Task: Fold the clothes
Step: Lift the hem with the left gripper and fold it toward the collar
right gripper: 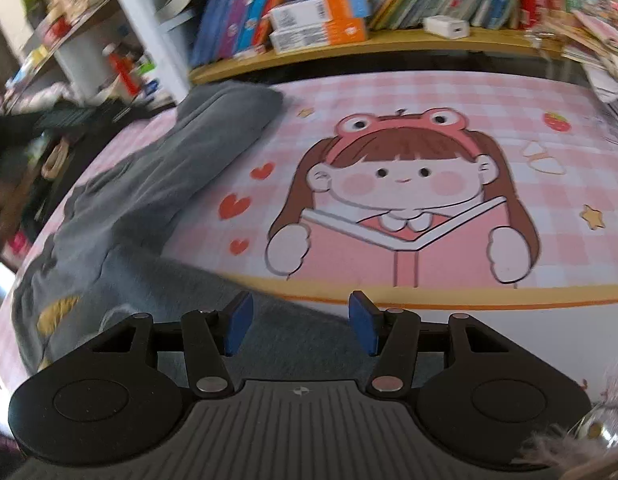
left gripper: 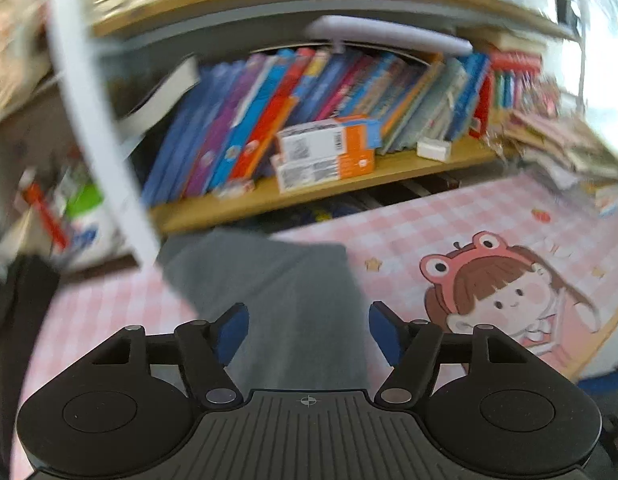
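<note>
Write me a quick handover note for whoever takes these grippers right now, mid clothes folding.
Left hand-held gripper: open, nothing between its pads, over one end of the grey garment.
Right hand-held gripper: open, empty, above the garment's near edge.
The garment lies rumpled along the left side of the pink checked mat; a yellow print shows near its lower end.
Done: no neat fold visible yet.
Left: flatten it, fold it, square it up.

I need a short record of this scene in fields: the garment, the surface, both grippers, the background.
garment: grey garment, spread in a long shape on the left part of the mat
surface: pink checked mat with a cartoon girl
left gripper: open, above grey cloth, nothing held
right gripper: open, over the garment's near edge
background: bookshelf with books, two orange-white boxes
</note>
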The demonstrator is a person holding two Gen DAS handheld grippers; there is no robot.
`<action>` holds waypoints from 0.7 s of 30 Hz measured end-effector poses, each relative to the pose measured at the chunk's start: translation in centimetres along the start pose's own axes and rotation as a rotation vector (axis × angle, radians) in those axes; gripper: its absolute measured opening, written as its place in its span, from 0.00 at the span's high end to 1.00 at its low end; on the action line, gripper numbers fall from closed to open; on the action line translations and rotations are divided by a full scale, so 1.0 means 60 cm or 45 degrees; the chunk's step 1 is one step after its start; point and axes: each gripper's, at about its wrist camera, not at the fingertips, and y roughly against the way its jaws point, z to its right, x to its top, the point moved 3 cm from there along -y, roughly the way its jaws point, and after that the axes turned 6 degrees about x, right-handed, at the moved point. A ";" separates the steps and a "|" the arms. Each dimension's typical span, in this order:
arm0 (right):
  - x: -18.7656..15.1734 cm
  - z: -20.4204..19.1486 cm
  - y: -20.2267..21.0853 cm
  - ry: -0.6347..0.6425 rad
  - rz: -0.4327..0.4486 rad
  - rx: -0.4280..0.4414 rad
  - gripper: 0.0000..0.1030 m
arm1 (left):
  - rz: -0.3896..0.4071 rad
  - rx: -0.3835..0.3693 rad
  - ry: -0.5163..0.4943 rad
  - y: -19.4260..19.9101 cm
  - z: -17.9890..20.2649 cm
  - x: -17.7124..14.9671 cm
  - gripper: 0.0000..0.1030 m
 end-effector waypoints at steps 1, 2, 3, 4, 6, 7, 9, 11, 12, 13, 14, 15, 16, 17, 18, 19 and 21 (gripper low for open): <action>-0.002 0.000 -0.004 0.017 -0.015 0.007 0.50 | -0.002 0.004 -0.030 -0.015 0.007 0.011 0.33; -0.004 0.000 -0.007 0.037 -0.024 0.013 0.50 | -0.005 0.005 -0.054 -0.030 0.013 0.021 0.33; -0.004 0.000 -0.009 0.054 -0.026 0.018 0.50 | -0.010 0.005 -0.075 -0.046 0.020 0.029 0.33; -0.003 0.000 -0.012 0.067 -0.028 0.026 0.49 | -0.019 0.007 -0.098 -0.062 0.027 0.037 0.32; 0.000 0.000 -0.018 0.097 -0.038 0.039 0.47 | -0.053 0.013 -0.151 -0.094 0.038 0.047 0.31; 0.002 -0.001 -0.021 0.115 -0.044 0.042 0.46 | -0.071 0.020 -0.181 -0.112 0.046 0.051 0.31; 0.004 -0.003 -0.027 0.141 -0.043 0.058 0.41 | -0.094 0.033 -0.231 -0.141 0.061 0.058 0.31; 0.004 -0.005 -0.030 0.160 -0.040 0.076 0.38 | -0.115 0.029 -0.262 -0.167 0.073 0.064 0.31; 0.005 -0.006 -0.032 0.169 -0.037 0.083 0.38 | -0.131 0.025 -0.279 -0.181 0.080 0.066 0.31; 0.005 -0.005 -0.032 0.167 -0.033 0.092 0.37 | -0.150 0.043 -0.312 -0.194 0.088 0.067 0.31; 0.006 -0.004 -0.032 0.163 -0.029 0.101 0.37 | -0.169 0.067 -0.348 -0.208 0.095 0.068 0.32; 0.007 -0.003 -0.032 0.159 -0.025 0.110 0.37 | -0.189 0.092 -0.385 -0.222 0.102 0.069 0.34; 0.007 -0.002 -0.032 0.152 -0.021 0.119 0.37 | -0.199 0.117 -0.423 -0.232 0.108 0.069 0.43; 0.008 0.000 -0.032 0.145 -0.016 0.128 0.37 | -0.218 0.117 -0.440 -0.238 0.111 0.066 0.52; 0.008 0.002 -0.031 0.138 -0.012 0.136 0.37 | -0.240 0.108 -0.451 -0.242 0.111 0.063 0.57; 0.008 0.003 -0.031 0.134 -0.008 0.141 0.37 | -0.262 0.099 -0.462 -0.246 0.112 0.059 0.65; 0.009 0.004 -0.032 0.127 -0.003 0.147 0.37 | -0.306 0.082 -0.484 -0.255 0.114 0.053 0.83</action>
